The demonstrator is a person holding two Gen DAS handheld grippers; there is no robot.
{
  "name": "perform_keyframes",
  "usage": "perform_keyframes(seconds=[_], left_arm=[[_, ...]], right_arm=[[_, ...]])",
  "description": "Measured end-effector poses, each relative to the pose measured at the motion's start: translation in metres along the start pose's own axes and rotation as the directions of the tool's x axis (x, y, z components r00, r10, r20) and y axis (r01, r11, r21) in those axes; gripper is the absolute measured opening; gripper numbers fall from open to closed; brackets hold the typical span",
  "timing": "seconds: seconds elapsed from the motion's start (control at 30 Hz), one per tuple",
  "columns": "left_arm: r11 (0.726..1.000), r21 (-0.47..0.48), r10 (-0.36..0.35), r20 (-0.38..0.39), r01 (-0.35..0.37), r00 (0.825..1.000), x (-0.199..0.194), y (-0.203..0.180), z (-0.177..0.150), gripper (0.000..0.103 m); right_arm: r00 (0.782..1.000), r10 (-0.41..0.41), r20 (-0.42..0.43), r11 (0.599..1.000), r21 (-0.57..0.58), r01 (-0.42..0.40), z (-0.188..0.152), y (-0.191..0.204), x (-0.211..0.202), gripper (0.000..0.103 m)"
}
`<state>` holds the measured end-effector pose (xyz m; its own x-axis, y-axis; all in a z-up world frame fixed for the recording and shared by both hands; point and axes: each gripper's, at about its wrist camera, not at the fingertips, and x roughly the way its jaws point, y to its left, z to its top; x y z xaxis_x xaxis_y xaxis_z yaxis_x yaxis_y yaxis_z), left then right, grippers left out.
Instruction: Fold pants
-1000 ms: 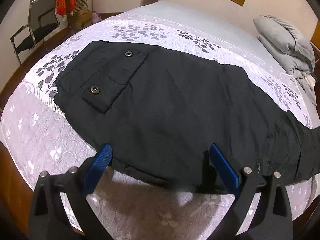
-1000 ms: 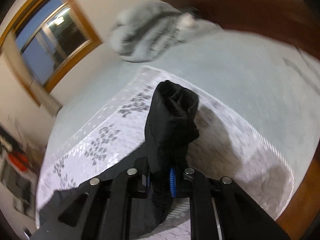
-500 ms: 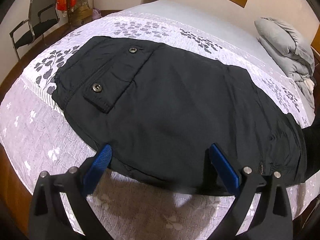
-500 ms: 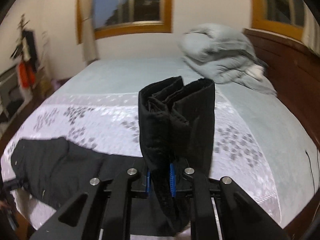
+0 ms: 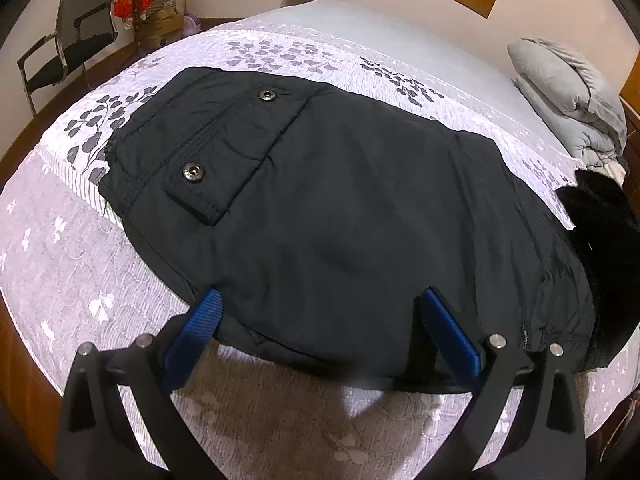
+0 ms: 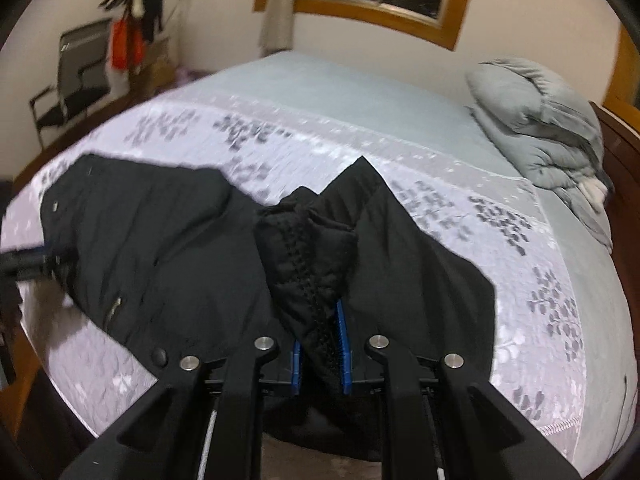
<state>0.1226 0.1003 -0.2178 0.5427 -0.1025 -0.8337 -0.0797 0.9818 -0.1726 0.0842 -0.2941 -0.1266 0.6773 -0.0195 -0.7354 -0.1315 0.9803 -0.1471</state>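
The black pants [image 5: 340, 208] are lying flat on the bed [image 5: 72, 264], on its pale flowered cover, with the buttoned pocket [image 5: 224, 148] facing up. The left tongs [image 5: 324, 316] are hovering spread wide over the near edge of the pants, gripping nothing. The right tongs [image 6: 320, 344] are pressed together, pinching the bunched leg ends of the pants [image 6: 312, 256] and holding them raised above the rest of the cloth. A grey quilt [image 6: 540, 120] is sitting at the head of the bed, and a chair [image 5: 68, 40] is standing by the wall.
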Motion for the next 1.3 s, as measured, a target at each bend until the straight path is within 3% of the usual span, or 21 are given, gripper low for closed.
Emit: perform_keyframes(seconds=[0.3, 0.47, 0.5, 0.53, 0.57, 0.63, 0.7, 0.77, 0.83, 1.0, 1.2, 1.3], left_arm=[[1.000, 0.013, 0.014, 0.000, -0.014, 1.000, 0.004, -0.002, -0.002, 0.100], [1.000, 0.003, 0.015, -0.001, -0.015, 1.000, 0.007, -0.001, -0.003, 0.100], [1.000, 0.003, 0.016, -0.001, -0.016, 1.000, 0.007, -0.001, -0.003, 0.100], [1.000, 0.004, 0.017, -0.002, -0.017, 1.000, 0.007, -0.002, -0.003, 0.100], [1.000, 0.005, 0.016, -0.002, -0.016, 1.000, 0.007, -0.001, -0.003, 0.100], [1.000, 0.006, 0.009, -0.003, -0.009, 1.000, 0.007, -0.001, -0.002, 0.100], [1.000, 0.005, 0.003, -0.003, -0.003, 1.000, 0.007, 0.000, -0.003, 0.100], [1.000, 0.000, 0.000, 0.000, 0.000, 1.000, 0.006, 0.002, -0.003, 0.100], [1.000, -0.003, 0.001, 0.005, -0.001, 1.000, 0.006, 0.002, -0.004, 0.100], [1.000, -0.003, -0.002, 0.012, 0.002, 1.000, 0.006, 0.002, -0.005, 0.100], [1.000, 0.001, -0.014, 0.013, 0.014, 1.000, 0.006, 0.004, -0.006, 0.100], [1.000, 0.004, -0.021, 0.015, 0.020, 1.000, 0.007, 0.005, -0.007, 0.100]], right_arm=[[0.999, -0.034, -0.004, 0.981, -0.192, 0.033, -0.029, 0.056, 0.028, 0.014], [0.999, -0.036, -0.006, 0.968, -0.248, 0.034, -0.040, 0.066, 0.032, 0.018], [0.999, -0.032, -0.008, 0.965, -0.259, 0.029, -0.042, 0.066, 0.032, 0.031], [1.000, 0.000, -0.017, 0.965, -0.264, -0.004, -0.042, 0.066, 0.031, 0.053], [0.999, 0.038, -0.023, 0.965, -0.259, -0.043, -0.042, 0.066, 0.028, 0.060], [0.992, 0.128, -0.005, 0.965, -0.230, -0.126, -0.042, 0.062, 0.013, 0.063], [0.970, 0.245, 0.005, 0.958, -0.156, -0.241, -0.039, 0.050, -0.004, 0.068], [0.941, 0.336, 0.034, 0.942, -0.024, -0.335, -0.035, 0.025, -0.016, 0.068], [0.942, 0.335, 0.033, 0.941, 0.037, -0.336, -0.032, 0.009, -0.016, 0.067], [0.978, 0.209, 0.011, 0.975, -0.076, -0.208, -0.029, 0.020, -0.004, 0.055], [0.980, 0.195, -0.049, 0.972, -0.121, -0.199, -0.028, 0.039, 0.019, 0.054], [0.978, 0.195, -0.075, 0.974, -0.103, -0.202, -0.027, 0.039, 0.030, 0.033]])
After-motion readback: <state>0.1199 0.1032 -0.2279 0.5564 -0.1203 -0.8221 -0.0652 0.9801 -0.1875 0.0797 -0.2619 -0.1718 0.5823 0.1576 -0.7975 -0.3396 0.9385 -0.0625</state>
